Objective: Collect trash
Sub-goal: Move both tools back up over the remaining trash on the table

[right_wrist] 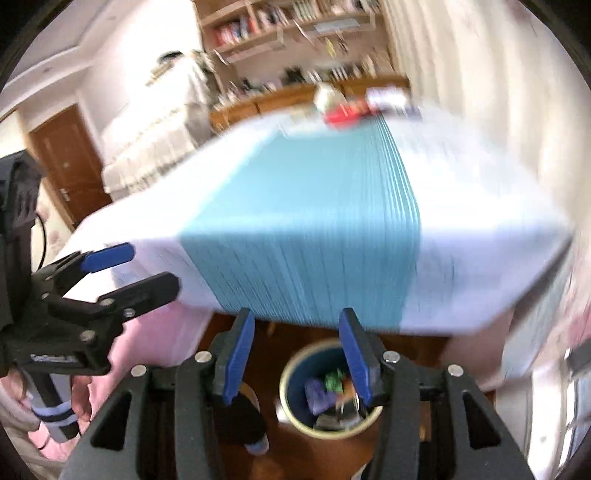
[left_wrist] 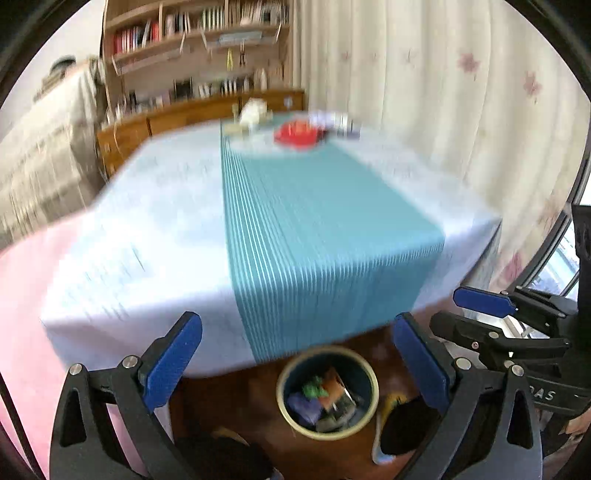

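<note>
The right wrist view takes in a brown door [right_wrist: 68, 162] at the far left and a hand [right_wrist: 79, 400] on the handle of the left gripper [right_wrist: 149, 267]; the left wrist view shows neither, but catches a strip of window [left_wrist: 554, 266] behind the right gripper [left_wrist: 436, 308]. In its own view the left gripper [left_wrist: 297, 354] stands spread wide with nothing between its blue pads [left_wrist: 171, 363]. The right gripper [right_wrist: 297, 354] is parted about halfway, also empty, its pads [right_wrist: 236, 360] touching nothing. Both hang above a round waste bin [left_wrist: 372, 384] on the dark wooden floor [left_wrist: 229, 402], just off the near edge of the table; inside lies the collected trash [left_wrist: 325, 402], crumpled purple, green and orange pieces. The table carries a white cloth [left_wrist: 159, 206] with a teal striped runner [left_wrist: 314, 221]. At its far end sit a red object [left_wrist: 297, 134] and some blurred white items. Behind are a bookshelf [left_wrist: 192, 33] and flowered curtains [left_wrist: 443, 92]. Everything is smeared by motion blur.
</note>
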